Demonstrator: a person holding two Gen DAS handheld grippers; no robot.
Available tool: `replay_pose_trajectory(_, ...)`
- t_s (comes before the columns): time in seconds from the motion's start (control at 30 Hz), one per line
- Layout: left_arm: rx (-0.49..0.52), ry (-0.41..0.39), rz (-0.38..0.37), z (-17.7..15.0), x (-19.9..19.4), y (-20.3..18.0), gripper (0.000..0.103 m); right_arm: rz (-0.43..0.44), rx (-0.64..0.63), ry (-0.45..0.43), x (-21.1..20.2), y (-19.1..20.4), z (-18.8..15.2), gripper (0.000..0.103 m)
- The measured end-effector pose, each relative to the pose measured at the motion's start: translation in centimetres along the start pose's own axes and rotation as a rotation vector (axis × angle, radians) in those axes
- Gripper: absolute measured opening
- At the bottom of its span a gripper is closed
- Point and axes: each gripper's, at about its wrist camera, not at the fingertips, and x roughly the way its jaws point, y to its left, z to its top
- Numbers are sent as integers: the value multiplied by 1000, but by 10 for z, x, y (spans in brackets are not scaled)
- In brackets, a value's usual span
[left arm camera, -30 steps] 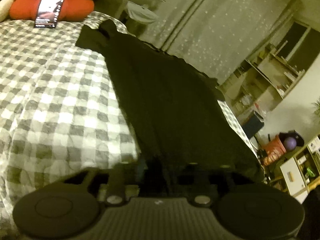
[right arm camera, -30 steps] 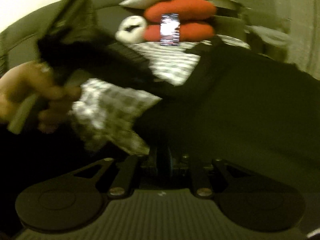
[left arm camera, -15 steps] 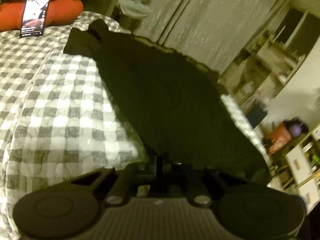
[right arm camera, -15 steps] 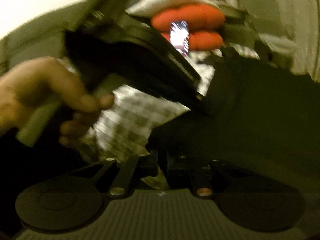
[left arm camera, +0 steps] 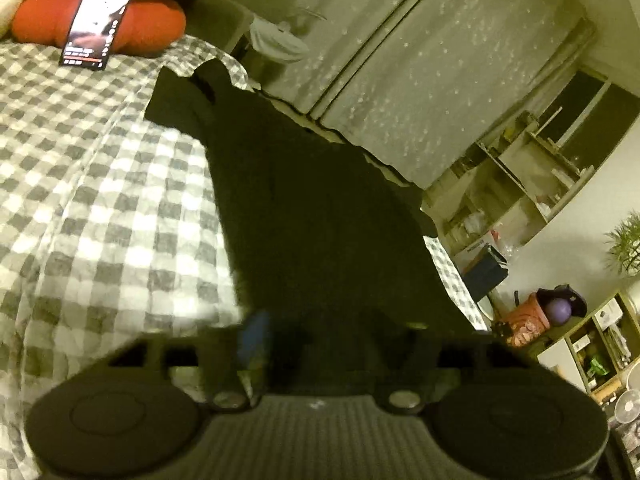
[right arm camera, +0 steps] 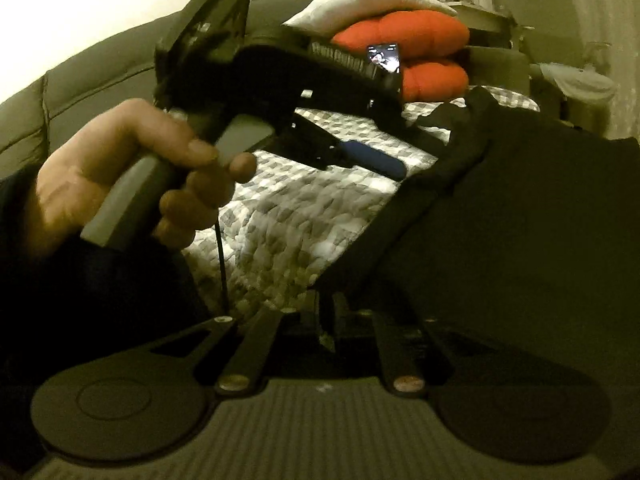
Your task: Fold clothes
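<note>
Your bed (left arm camera: 100, 208), under its grey-and-white checked quilt, carries the black garment (left arm camera: 320, 216), red cushions (left arm camera: 120, 20) and a phone (left arm camera: 102, 16).

Bedroom under dim yellowish light. A bed (left arm camera: 100, 200) with a grey-and-white checked quilt; red cushions (left arm camera: 132, 12) stacked at its head, a white pillow (right arm camera: 368, 0) on top. Pale speckled curtains (left arm camera: 420, 80) behind; open shelves (left arm camera: 532, 176) against the white wall (left arm camera: 580, 240).

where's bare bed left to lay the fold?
Free: checked quilt between the black garment and the red cushions with the phone. Crowded: garment's side to the curtain; near edge, where the left tongs hover and the right tongs pinch cloth.
</note>
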Motion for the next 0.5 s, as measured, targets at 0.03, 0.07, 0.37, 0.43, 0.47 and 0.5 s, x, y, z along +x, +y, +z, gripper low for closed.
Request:
replay_pose_trajectory(0.03,13,6,4,0,2,-2,64,-13,-4,2,3,0,2,14)
replay_pose_trajectory(0.07,28,16,23,0,6,-4,64,-20,4,7,7,-1,2,18)
replay_pose_trajectory(0.37,65,60,101,-5,14,1,4,-15,6,74,36,4,-8,3)
replay_pose_trajectory(0.43,51,20,55,-2,4,1,3,18,-17,17,17,11,1,3)
replay_pose_trajectory(0.47,30,-8,14,0,-3,3,3,38,-29,-16,5,15,6,2)
replay_pose_trajectory(0.5,12,-29,-17,2,-9,4,2,73,-33,-40,-10,19,12,0)
